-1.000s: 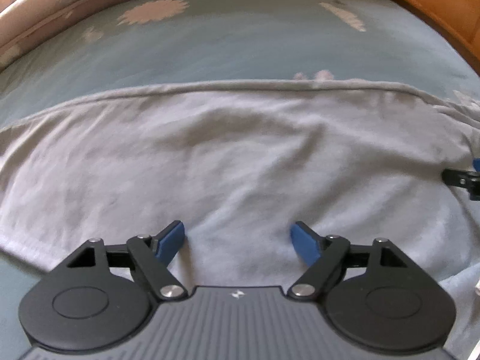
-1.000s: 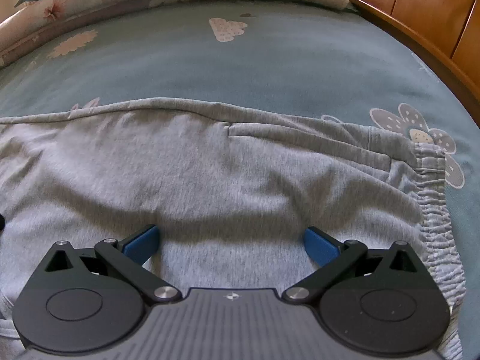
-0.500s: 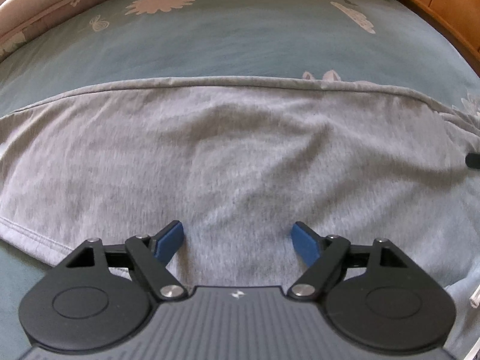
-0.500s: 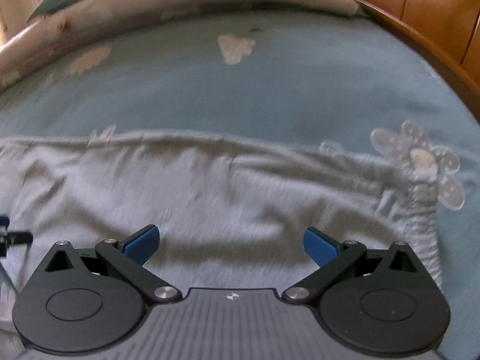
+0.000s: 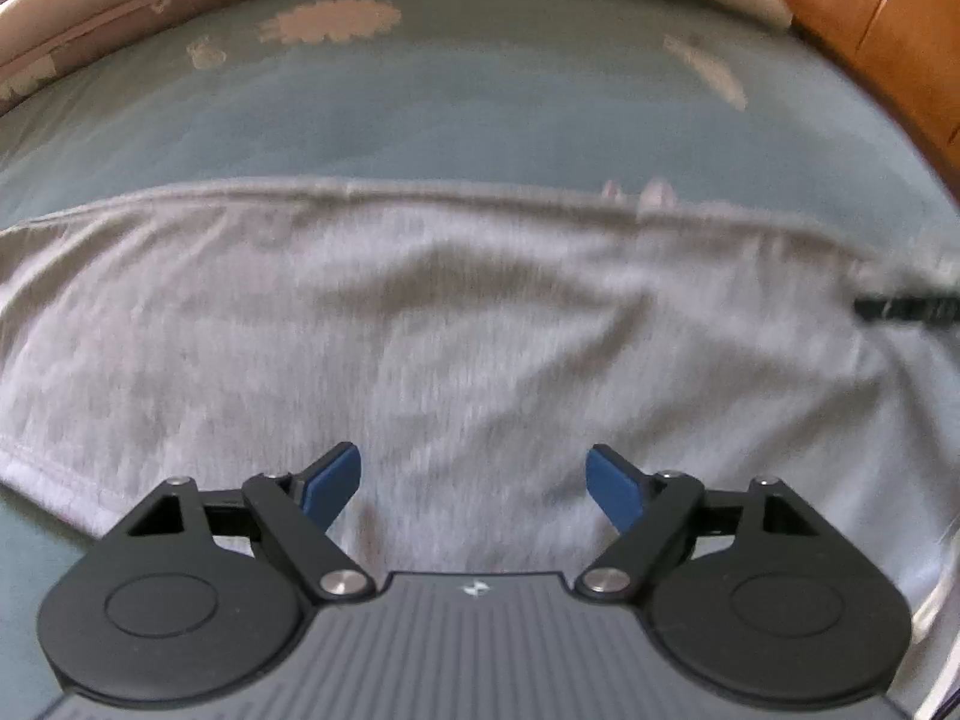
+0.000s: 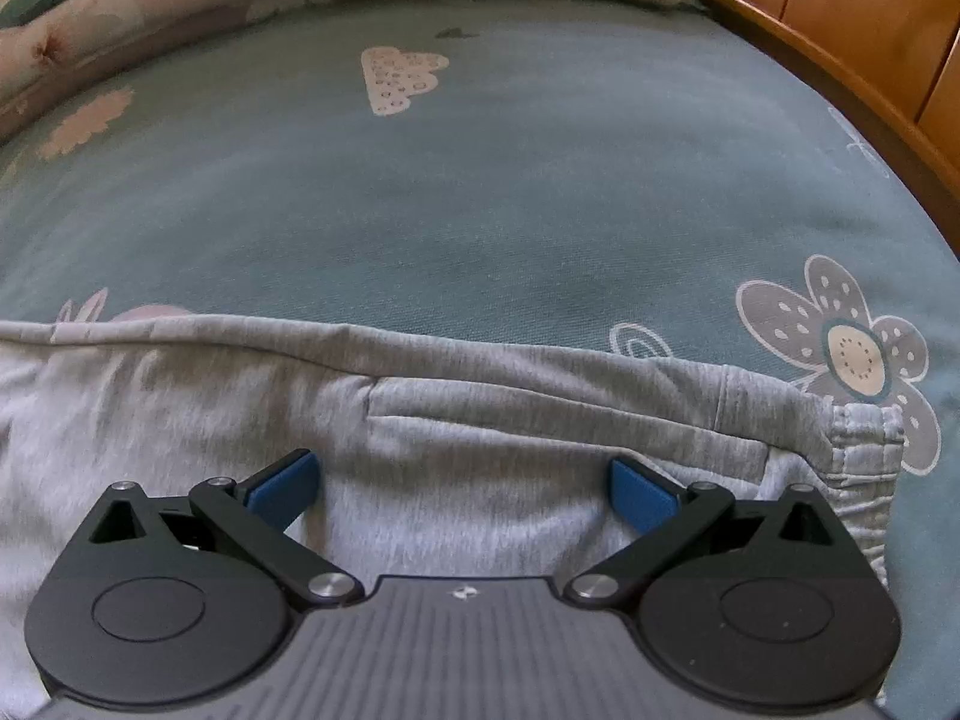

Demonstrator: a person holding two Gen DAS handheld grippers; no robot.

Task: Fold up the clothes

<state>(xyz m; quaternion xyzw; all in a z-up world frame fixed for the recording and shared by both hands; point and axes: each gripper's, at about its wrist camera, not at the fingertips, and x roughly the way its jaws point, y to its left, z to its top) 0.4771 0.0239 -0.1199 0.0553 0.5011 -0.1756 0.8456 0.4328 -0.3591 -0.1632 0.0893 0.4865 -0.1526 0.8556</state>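
left claw (image 5: 473,480) stood wide, nothing between its blue pads, above grey garment (image 5: 420,330) | right claw (image 6: 465,489) wide too, empty, over the elastic-waist end (image 6: 864,456) | garment lay flat across the bed (image 6: 510,180), under both claws

Blurred dark object (image 5: 906,307) at right edge
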